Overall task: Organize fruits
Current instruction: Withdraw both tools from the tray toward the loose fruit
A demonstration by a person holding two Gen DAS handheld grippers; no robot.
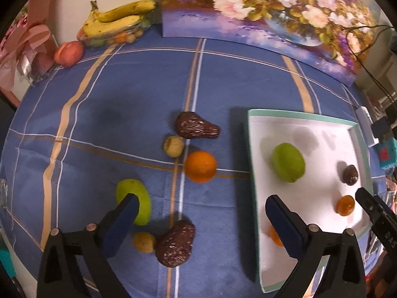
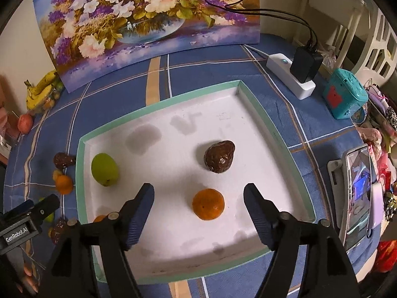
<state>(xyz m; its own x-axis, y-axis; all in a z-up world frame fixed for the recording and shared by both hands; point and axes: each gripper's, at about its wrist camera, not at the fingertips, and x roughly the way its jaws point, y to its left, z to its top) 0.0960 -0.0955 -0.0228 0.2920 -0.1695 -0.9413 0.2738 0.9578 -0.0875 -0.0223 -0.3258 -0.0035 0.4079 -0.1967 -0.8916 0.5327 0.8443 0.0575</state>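
Observation:
My right gripper stands open over the white tray. An orange lies on the tray floor between its fingers, touched by neither. A brown avocado and a green fruit also lie in the tray, and a second orange peeks out behind my finger. My left gripper is open wide above the blue cloth, holding nothing. Its left finger covers part of a green fruit. On the cloth lie two brown avocados, an orange and two small yellowish fruits.
A flower painting leans against the wall at the back. Bananas on a glass dish and a peach-coloured fruit sit in the far left corner. A power strip with charger, a teal box and a phone line the tray's right side.

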